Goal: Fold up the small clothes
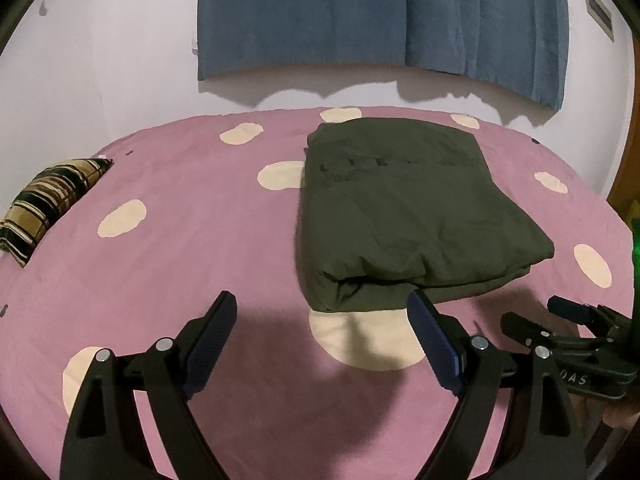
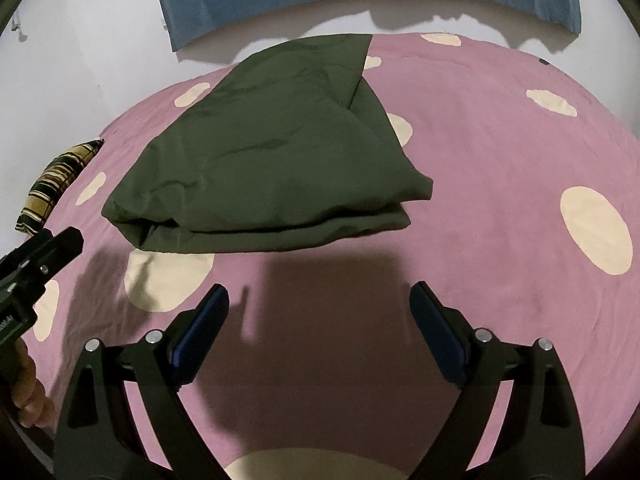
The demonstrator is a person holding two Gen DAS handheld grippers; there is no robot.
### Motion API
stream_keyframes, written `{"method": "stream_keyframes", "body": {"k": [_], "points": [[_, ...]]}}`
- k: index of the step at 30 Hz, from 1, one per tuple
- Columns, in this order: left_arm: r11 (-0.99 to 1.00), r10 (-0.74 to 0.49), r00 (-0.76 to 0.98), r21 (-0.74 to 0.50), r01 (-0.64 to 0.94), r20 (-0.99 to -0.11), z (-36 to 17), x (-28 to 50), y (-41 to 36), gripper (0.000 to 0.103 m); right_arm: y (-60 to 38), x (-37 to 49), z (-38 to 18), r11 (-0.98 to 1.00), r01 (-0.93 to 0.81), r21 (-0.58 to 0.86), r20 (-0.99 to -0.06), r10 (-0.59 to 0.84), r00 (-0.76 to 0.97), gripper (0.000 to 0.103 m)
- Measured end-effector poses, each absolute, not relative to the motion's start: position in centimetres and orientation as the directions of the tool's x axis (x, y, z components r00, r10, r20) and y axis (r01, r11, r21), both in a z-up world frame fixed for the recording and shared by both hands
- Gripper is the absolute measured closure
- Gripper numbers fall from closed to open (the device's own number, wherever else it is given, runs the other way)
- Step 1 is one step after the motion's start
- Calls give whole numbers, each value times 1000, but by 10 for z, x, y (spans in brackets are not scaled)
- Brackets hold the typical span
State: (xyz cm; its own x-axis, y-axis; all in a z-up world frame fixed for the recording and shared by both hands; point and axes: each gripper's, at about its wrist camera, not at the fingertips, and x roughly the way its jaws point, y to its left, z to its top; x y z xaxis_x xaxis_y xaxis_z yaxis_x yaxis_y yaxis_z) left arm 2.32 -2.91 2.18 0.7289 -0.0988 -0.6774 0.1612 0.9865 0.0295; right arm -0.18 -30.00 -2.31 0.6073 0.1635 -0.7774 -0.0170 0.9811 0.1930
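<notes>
Garment: dark olive cloth, already folded into a thick rectangle, lying flat on the bedspread; stacked layers show at its near edge.
Position vs fingers: ahead of both grippers. From the left gripper it sits fwd and to the right, its near-left corner close to the right fingertip; I can't tell if they touch. From the right gripper it sits fwd and to the left, clear of both tips.
Long axis: runs away from the fingers toward the wall; short near edge faces the grippers.
Nearer hand: left, by my judgement; right is further back.
Left gripper state: jaws spread wide, nothing held.
Right gripper state: jaws spread wide, nothing held.
Next move (judgement): if another fold is wanted, near edge is the obvious grab line, lifted fwd along the long axis; otherwise fold looks near done.
Surroundings: pink spread w/ cream spots; striped pillow far left; blue curtain behind.
</notes>
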Motion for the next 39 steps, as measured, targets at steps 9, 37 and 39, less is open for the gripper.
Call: {"method": "stream_keyframes", "body": {"k": [9, 37, 39], "points": [[990, -94, 722, 14, 142, -686, 23, 24, -27, 17, -297, -4, -23, 982, -19, 189, -778, 162, 607, 11], [992, -71, 706, 23, 122, -705, 19, 26, -25, 17, -299, 0, -26, 980, -17, 196, -789, 169, 590, 11], [992, -68, 705, 30, 125, -706, 19, 27, -25, 17, -300, 0, -27, 980, -16, 197, -790, 169, 590, 11]]}}
